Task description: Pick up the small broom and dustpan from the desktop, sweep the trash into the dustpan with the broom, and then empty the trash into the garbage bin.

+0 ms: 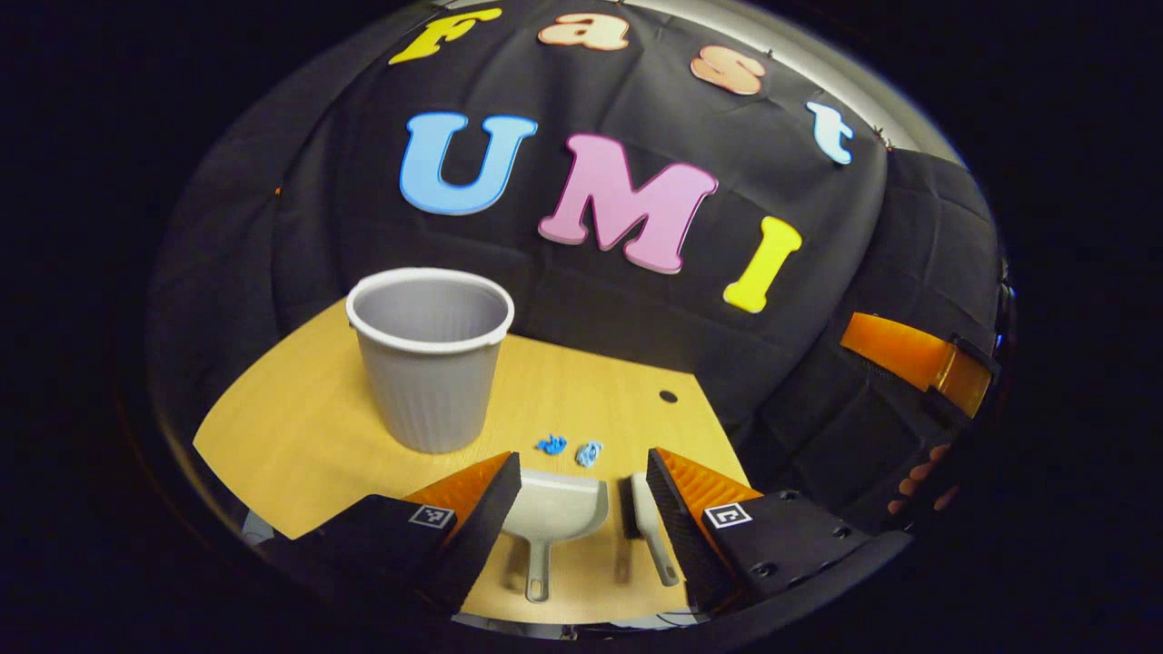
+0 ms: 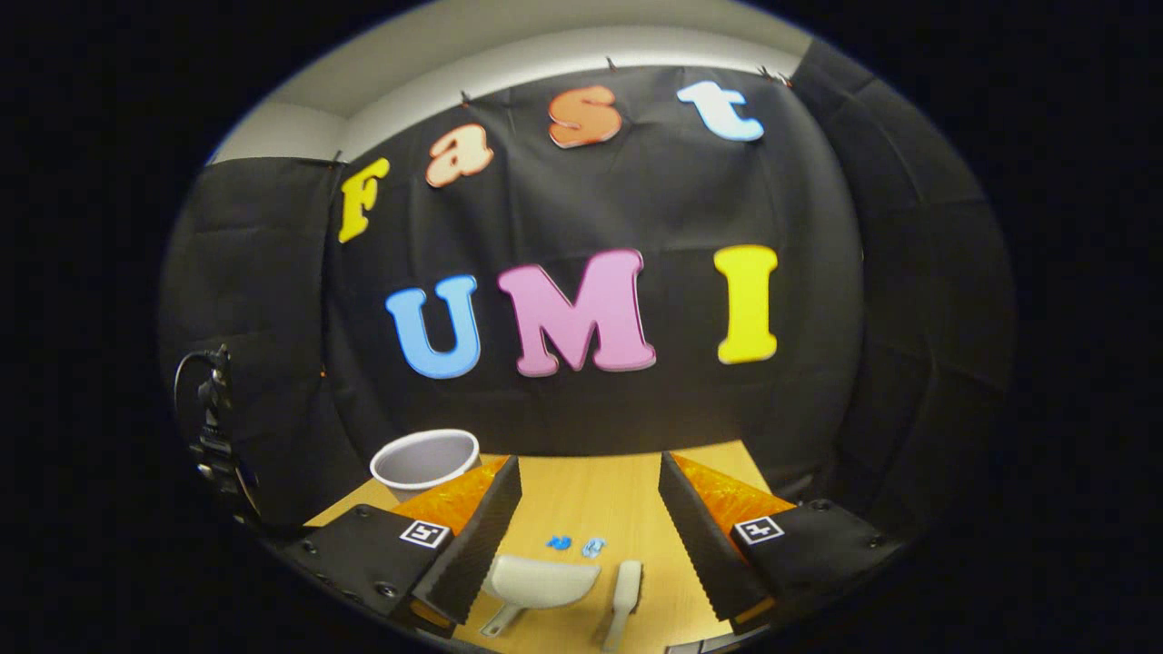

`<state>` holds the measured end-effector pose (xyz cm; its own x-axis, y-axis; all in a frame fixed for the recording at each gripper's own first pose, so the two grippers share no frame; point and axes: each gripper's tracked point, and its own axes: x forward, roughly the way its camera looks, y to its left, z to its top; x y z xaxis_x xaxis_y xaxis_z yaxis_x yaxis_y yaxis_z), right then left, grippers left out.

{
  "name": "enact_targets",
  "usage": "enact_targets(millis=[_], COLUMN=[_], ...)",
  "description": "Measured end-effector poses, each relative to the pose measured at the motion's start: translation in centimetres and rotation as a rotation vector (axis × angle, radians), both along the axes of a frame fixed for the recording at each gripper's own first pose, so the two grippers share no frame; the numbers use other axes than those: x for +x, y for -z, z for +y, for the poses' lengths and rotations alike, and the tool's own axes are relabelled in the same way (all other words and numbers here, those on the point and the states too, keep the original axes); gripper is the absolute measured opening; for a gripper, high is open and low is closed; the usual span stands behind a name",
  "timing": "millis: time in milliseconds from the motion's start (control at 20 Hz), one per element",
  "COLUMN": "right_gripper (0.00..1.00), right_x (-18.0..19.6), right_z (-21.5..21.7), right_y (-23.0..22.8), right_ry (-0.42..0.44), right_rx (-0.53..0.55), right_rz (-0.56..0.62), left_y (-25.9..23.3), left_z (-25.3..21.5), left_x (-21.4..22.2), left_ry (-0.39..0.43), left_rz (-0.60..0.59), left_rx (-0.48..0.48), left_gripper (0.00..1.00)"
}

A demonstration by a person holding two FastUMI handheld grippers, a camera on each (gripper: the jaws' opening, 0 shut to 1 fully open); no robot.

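On the desk [image 1: 300, 427] the dustpan [image 1: 556, 509] and the small broom [image 1: 645, 527] are laid side by side, near but apart, with their handles turned toward the near edge, a placement that seems meant to let each be taken from this side. Two bits of blue trash [image 1: 571, 448] lie just beyond the mouth of the dustpan, so little sweeping would be called for. The grey bin [image 1: 430, 359] stands upright farther back on the left, open at the top for emptying. The left gripper [image 1: 581, 495] is held above the near edge with its jaws spread wide and nothing between them. The right gripper [image 2: 591, 536] is likewise held wide and empty, raised over both tools. No pick-up is judged to have begun; the dustpan sits toward the left gripper's side and the broom toward the right.
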<state>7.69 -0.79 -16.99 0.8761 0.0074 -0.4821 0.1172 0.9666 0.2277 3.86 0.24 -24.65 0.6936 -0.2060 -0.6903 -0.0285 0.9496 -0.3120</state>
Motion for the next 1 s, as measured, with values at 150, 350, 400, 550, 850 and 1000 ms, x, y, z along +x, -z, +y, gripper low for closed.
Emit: enact_targets(millis=[150,350,400,550,850,1000], right_gripper=[0.97,0.97,0.97,0.97,0.97,0.97], right_x=[-0.7,-3.5,-4.5,-9.2,-12.4,-13.2], right_z=[-0.5,0.5,1.1,2.3,2.8,2.9], right_y=[9.2,18.8,21.1,27.7,33.4,35.2], right_ry=[0.021,-0.024,-0.042,-0.131,-0.206,-0.217], right_rx=[0.12,0.215,0.241,0.239,0.154,0.146], right_rz=[0.28,0.622,0.715,0.99,1.218,1.315], left_y=[6.3,10.0,10.1,10.4,11.3,12.6], left_z=[-1.2,-2.2,-1.7,-2.4,-2.6,-3.2], left_x=[-2.8,-3.5,-3.5,-3.1,-0.3,0.8], left_ry=[0.07,0.111,0.116,0.137,0.172,0.206], left_rz=[0.328,0.617,0.673,0.863,0.931,0.935], left_rx=[-0.015,-0.004,0.015,0.081,0.162,0.186], left_gripper=[0.82,0.84,0.84,0.83,0.83,0.82])
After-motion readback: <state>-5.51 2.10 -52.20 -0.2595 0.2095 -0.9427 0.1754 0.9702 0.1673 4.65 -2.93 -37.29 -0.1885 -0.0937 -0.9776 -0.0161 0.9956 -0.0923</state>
